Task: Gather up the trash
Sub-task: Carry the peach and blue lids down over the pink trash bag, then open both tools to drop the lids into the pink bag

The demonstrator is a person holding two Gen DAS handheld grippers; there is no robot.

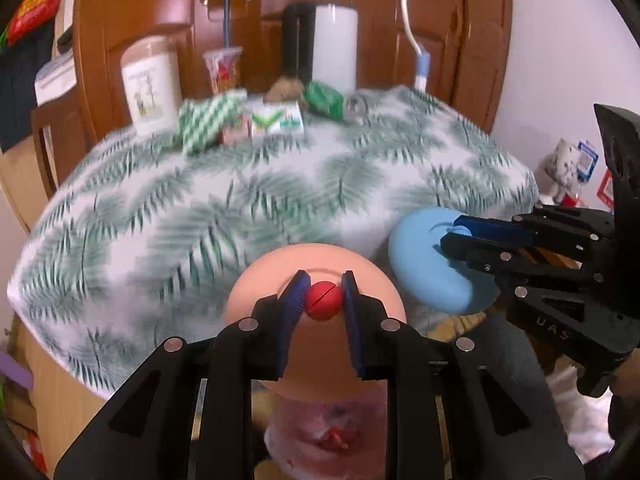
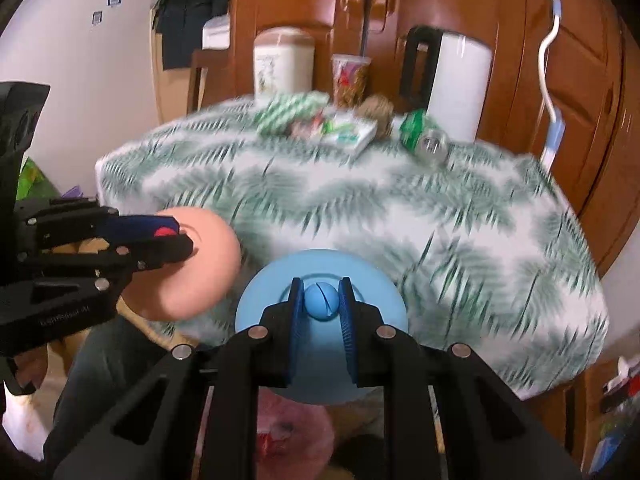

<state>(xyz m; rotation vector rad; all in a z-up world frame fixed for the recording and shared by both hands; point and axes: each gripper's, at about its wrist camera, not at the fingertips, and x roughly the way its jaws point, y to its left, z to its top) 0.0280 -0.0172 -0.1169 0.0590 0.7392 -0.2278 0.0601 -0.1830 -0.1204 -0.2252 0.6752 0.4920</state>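
Note:
My left gripper (image 1: 323, 294) is shut on the red knob (image 1: 324, 302) of a peach-coloured lid (image 1: 256, 280), held off the near table edge. My right gripper (image 2: 322, 300) is shut on the blue knob (image 2: 322, 302) of a light blue lid (image 2: 256, 308), held beside it. Each lid also shows in the other view: the blue lid (image 1: 420, 256), the peach lid (image 2: 212, 264). Under the grippers lies a pinkish bag (image 1: 316, 428) with something red inside. Trash sits at the far side of the table: a green striped wrapper (image 1: 208, 120), a small box (image 1: 276, 120), a crumpled green bottle (image 1: 332, 102).
The table has a leaf-print cloth (image 1: 240, 208). At its back stand a cream canister (image 1: 150, 84), a plastic cup (image 1: 224, 68) with a straw and a white jug (image 1: 334, 46). A wooden cabinet (image 1: 160, 0) is behind. A chair (image 1: 48, 136) stands at the left.

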